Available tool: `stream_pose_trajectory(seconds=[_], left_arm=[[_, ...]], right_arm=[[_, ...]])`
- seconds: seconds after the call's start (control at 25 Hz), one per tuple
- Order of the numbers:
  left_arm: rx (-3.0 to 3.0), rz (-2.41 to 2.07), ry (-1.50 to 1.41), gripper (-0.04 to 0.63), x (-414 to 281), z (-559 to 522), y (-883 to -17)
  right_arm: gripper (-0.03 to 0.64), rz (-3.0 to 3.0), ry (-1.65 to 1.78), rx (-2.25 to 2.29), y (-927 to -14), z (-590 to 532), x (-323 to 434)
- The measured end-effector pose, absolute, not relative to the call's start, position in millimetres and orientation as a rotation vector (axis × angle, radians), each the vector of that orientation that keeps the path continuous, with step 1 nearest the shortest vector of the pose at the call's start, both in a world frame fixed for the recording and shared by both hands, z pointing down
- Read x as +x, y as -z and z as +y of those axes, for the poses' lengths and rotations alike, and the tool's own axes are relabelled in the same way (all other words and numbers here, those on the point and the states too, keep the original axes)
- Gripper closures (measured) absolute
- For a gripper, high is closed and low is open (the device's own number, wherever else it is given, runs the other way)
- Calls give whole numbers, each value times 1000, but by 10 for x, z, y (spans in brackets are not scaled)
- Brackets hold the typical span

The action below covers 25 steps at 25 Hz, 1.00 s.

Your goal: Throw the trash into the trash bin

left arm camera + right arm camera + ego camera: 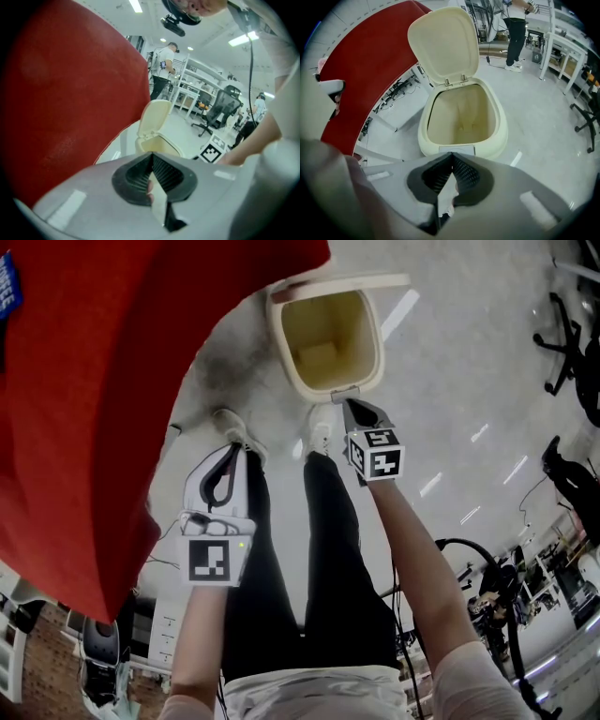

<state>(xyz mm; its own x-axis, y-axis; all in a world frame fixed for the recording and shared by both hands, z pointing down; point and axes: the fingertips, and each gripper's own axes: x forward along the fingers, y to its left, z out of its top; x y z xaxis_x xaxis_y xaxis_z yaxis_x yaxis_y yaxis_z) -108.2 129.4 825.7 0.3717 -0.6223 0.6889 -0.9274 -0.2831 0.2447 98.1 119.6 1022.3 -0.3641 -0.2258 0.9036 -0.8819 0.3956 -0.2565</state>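
Grey left gripper [232, 450], black trousers [333, 549]

A broad red bench [94, 381] spreads left of the left tool [225, 460]. Ahead of that tool, well apart, stands a black office chair [220, 110]. Beyond the right tool [451, 157], a person [516, 28] stands near a white bench [565, 44].

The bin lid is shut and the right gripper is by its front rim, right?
No. The lid stands open, tilted up behind the trash bin, as the right gripper view shows. The right gripper is by the front rim.
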Motion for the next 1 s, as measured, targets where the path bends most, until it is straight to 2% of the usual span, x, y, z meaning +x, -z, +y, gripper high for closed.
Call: stream_pose_trajectory(seconds=[0.28,1.0], left_arm=[[2025,-1328,-627,591,-1145,1231,-8056],[2188,-1212,-608,589,-909,1435,-6998]], right_arm=[[617,-1869,-961,984,-9870,987,870],[617,-2038,-878,1082,-8219,1073,957]])
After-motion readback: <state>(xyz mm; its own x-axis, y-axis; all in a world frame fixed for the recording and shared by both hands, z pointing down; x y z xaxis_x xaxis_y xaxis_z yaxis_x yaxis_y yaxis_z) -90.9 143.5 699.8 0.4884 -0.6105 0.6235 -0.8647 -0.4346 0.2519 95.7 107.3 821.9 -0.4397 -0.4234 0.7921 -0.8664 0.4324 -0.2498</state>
